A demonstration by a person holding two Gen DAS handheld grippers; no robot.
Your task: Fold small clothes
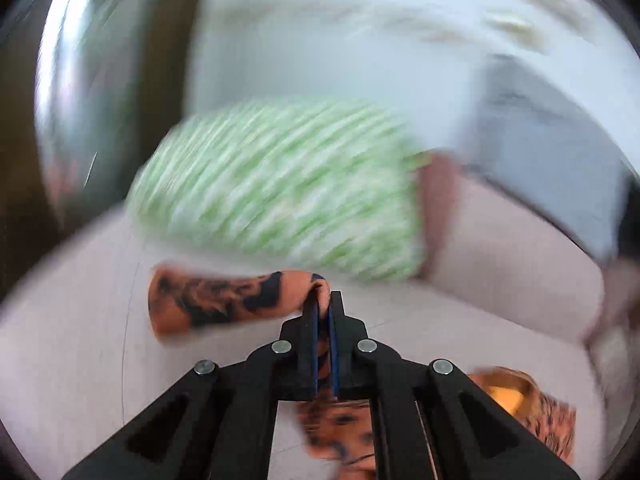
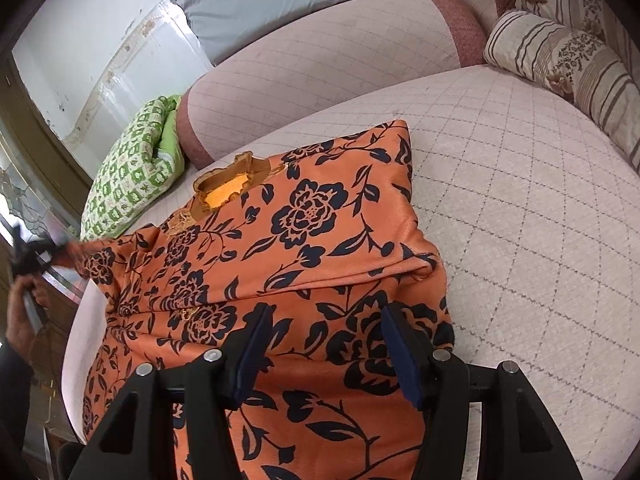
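Left gripper (image 1: 323,300) is clamped on a corner of the orange flowered garment (image 2: 304,240), which is drawn up off the bed, presumably so that edge can be carried across for a fold. The gripper is held by a hand (image 2: 24,304) at the far left of the right wrist view. The garment is spread on the quilted bed (image 2: 520,200), partly folded, neckline uppermost. Right gripper (image 2: 324,352) is poised over the near part of the cloth, jaws half open, nothing gripped. A green checked pillow (image 2: 132,176) lies just beside the garment; striped pillows (image 2: 568,60) are well apart. Nothing is seen blocking the fold.
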